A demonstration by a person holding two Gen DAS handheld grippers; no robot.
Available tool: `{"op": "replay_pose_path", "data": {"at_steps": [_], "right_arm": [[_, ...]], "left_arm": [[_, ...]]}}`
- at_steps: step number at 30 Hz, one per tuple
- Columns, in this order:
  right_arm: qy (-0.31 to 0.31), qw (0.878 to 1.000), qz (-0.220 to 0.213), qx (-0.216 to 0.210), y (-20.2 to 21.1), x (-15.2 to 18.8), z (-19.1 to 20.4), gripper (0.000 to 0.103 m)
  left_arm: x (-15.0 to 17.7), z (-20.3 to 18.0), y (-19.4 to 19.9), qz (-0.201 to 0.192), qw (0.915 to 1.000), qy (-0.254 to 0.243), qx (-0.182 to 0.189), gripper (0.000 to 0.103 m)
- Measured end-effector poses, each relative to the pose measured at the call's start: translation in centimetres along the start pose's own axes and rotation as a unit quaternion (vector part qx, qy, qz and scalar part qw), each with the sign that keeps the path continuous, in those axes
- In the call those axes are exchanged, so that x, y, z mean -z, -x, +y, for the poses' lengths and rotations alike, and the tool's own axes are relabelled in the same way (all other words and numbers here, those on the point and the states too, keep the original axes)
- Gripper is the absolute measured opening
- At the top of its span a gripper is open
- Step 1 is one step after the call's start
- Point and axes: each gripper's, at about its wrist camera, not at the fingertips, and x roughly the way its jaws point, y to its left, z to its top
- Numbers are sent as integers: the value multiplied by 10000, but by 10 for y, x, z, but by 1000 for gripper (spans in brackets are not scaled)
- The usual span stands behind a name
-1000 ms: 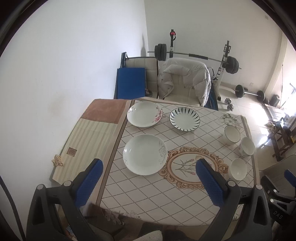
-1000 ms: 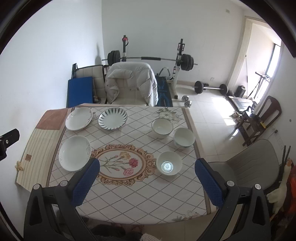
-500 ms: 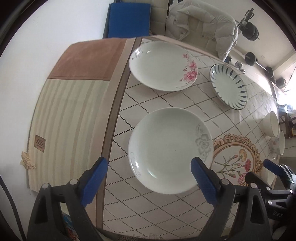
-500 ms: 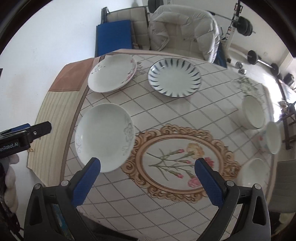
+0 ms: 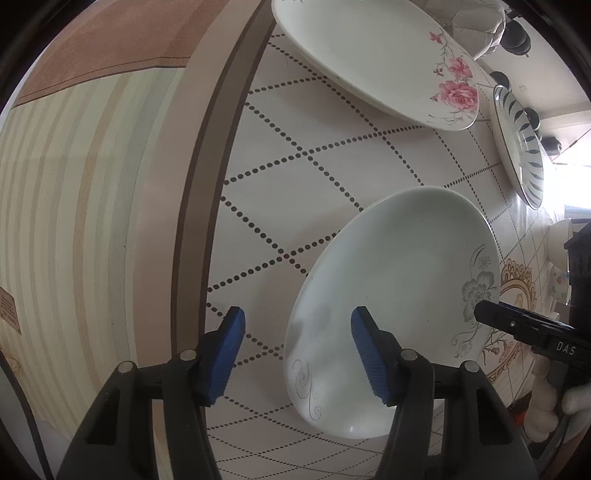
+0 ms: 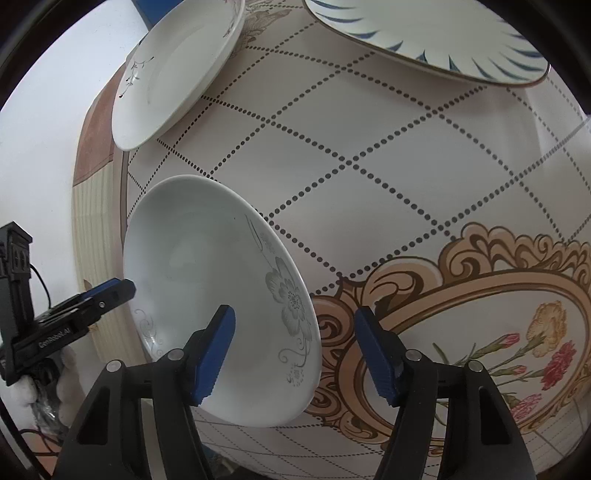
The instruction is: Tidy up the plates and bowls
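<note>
A white plate with a grey flower (image 5: 399,288) (image 6: 207,273) lies on the tablecloth near the table's left edge. My left gripper (image 5: 299,332) points steeply down over the plate's left rim. One pad is over the dish, the other over the cloth outside it. The jaws are closing and the pads do not press the rim. My right gripper (image 6: 295,332) straddles the opposite rim by the grey flower in the same way, jaws closing, pads clear of it. Each gripper shows in the other's view, the right gripper (image 5: 517,325) and the left gripper (image 6: 92,302).
A white plate with pink roses (image 5: 376,59) (image 6: 177,70) and a blue-striped plate (image 5: 521,144) (image 6: 424,33) lie farther back. White bowls (image 5: 557,240) sit at the far right. A striped mat (image 5: 74,221) lies beside the table's left edge (image 5: 199,184). The ornate oval print (image 6: 480,332) is to the plate's right.
Both grippers have dropped from high above the table to the near plate and tilted downwards. Their jaws have narrowed and now bracket its opposite rims.
</note>
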Motion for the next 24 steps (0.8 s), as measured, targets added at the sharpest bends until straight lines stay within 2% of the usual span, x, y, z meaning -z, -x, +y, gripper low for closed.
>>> {"op": "replay_pose_path", "data": {"at_steps": [4,6,8,10,13,18,24], "right_arm": [[-247,9987,215,-399,-13,-4,-12,58],[-182,9983,203,-513,-12,-4,-11,52],[-133,9976,332,-595,-15,-4,-7,36],[-63,9980,299,-549,-17,-3,-5,33],[42,9991,211,-357,-17,0,-3,18],[186,9994,28,-306,-12,9,-9,17],[205,9994,-33,-282,-8,9,-14,18]], "left_arm": [[7,-5,-13,198,9998,-8,95,34],[11,-11,-14,115,9999,-45,49,32],[14,-15,-13,94,9999,-90,-43,32],[16,-16,-13,66,10000,-28,-32,31],[17,-19,-8,0,10000,-9,-5,29],[23,-18,3,-162,9998,9,-131,25],[34,-32,18,-296,9995,8,-102,21]]}}
